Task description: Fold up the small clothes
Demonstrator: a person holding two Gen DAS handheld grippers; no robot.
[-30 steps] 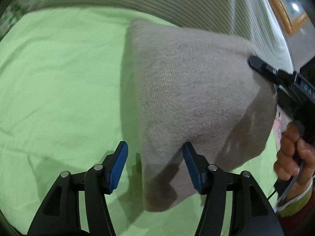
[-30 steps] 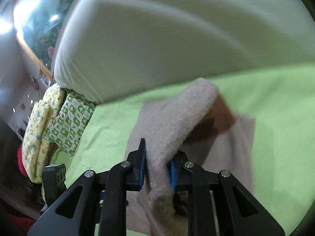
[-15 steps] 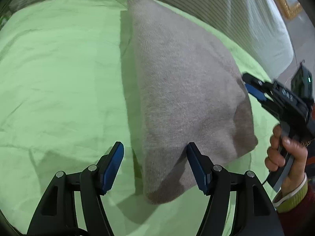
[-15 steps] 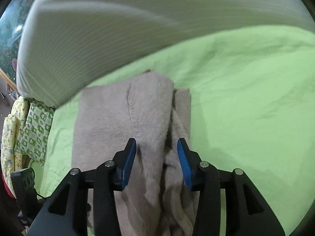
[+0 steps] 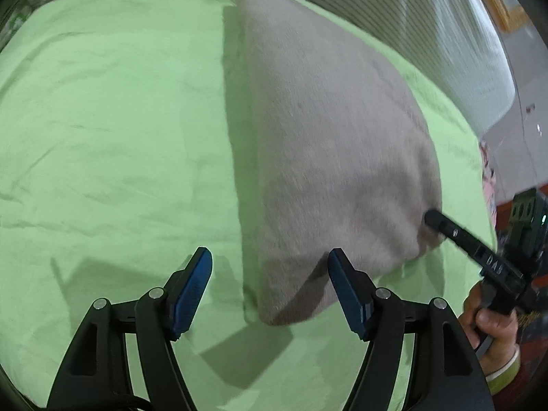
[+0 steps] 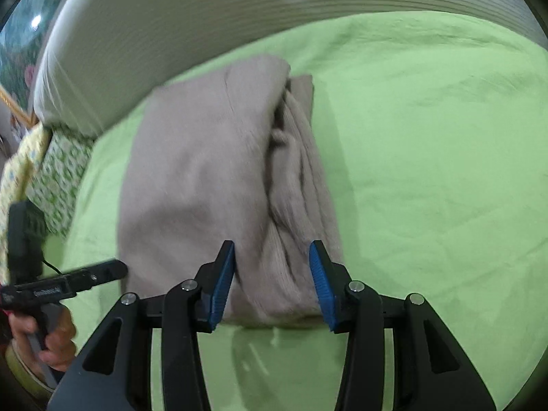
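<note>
- Left gripper [image 5: 270,287]: blue-padded jaws spread wide, holding nothing, hovering at the near edge of the garment.
- One folded beige knitted garment [image 6: 212,178] lies flat on the light green bed sheet [image 5: 113,137], top layer doubled over, loose pleats exposed along its right side.
- Right gripper [image 6: 272,282]: jaws apart, empty, straddling the near hem.
- Judged step: fold just laid; next move calls for tidying the right-hand pleats.
- Count: one garment, two grippers, one patterned cloth stack [image 6: 51,178].

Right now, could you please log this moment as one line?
phase: fold laid | beige knit garment: folded, flat on green sheet | left tongs: open | right tongs: open, empty
</note>
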